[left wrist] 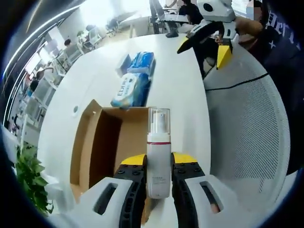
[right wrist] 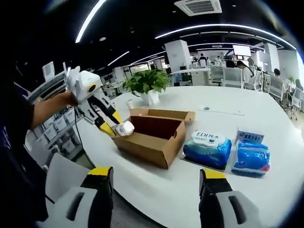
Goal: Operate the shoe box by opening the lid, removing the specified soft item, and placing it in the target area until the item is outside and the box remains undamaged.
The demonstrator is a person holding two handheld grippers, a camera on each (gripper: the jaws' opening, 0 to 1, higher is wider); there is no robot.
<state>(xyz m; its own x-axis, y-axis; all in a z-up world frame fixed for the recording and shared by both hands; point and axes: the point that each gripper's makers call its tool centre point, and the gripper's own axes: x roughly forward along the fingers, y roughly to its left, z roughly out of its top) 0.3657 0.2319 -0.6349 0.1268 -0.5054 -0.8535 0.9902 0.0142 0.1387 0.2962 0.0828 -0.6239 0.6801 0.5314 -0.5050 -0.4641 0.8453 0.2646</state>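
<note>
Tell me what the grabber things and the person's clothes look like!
Each gripper has a white plastic body with slots, black inner jaws and yellow tips, as on the left gripper and the right gripper. The person wears a dark top with white lettering and a star; a thin black cable trails nearby.

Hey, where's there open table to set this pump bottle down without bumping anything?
Bare white table lies beyond the wipe packs, and more sits in front of the cardboard box, toward the right hand-held gripper. It is crowded between box and packs. The left hand-held gripper grips the pump bottle at the box's near end.
</note>
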